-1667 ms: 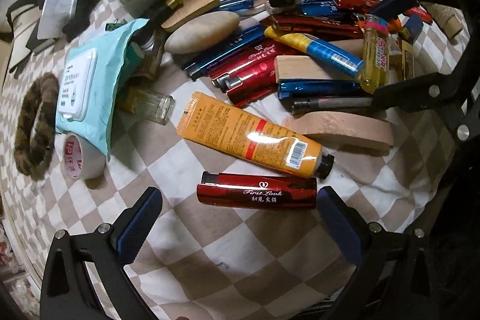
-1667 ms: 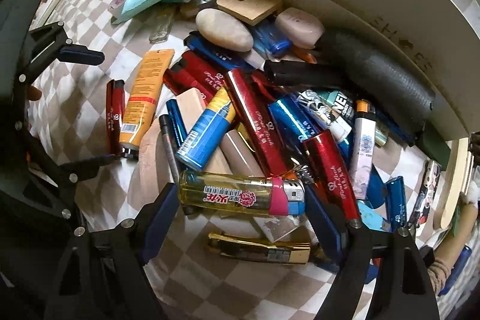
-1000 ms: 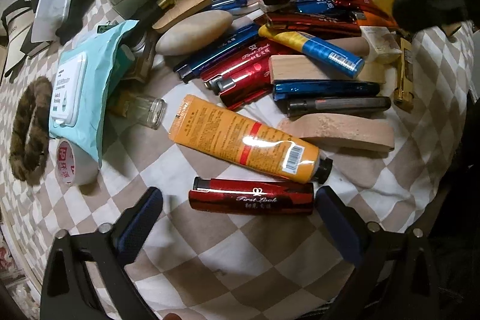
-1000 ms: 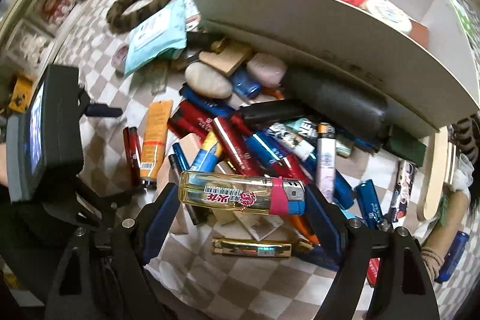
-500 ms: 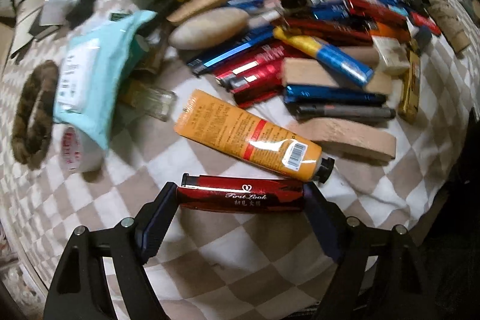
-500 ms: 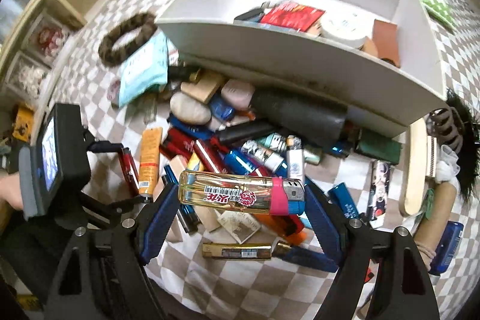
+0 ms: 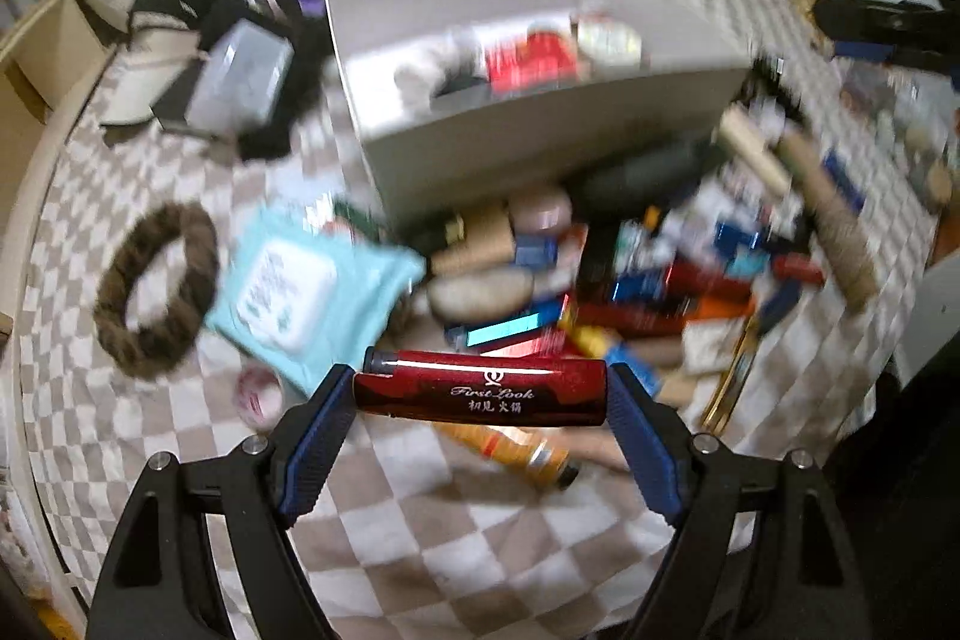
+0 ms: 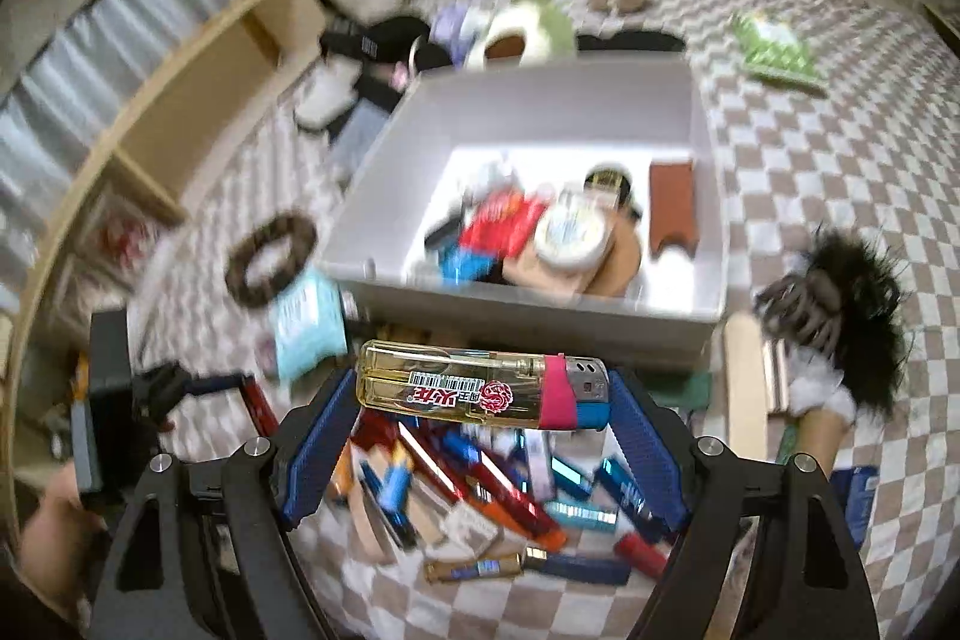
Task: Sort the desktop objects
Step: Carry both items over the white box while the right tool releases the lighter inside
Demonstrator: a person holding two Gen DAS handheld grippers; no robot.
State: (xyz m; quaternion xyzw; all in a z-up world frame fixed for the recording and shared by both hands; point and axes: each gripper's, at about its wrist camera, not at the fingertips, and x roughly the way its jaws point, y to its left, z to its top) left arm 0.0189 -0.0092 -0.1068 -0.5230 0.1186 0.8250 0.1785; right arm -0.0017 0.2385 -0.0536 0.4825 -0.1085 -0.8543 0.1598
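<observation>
Your left gripper is clamped on the red First Look lighter, held crosswise above the checked cloth; its jaws closed onto it moments ago. Your right gripper grips the yellow lighter endwise, in front of the white box. Motion blur smears the pile of lighters and the box's contents beyond naming.

- Setting: a home room, likely a bedroom.
- Checkered cloth covering the whole surface below the claw.
- Wooden shelf unit far left of the claw.
- Personal clutter ahead: furry hair tie, hair claw, wipes pack, white box.
</observation>
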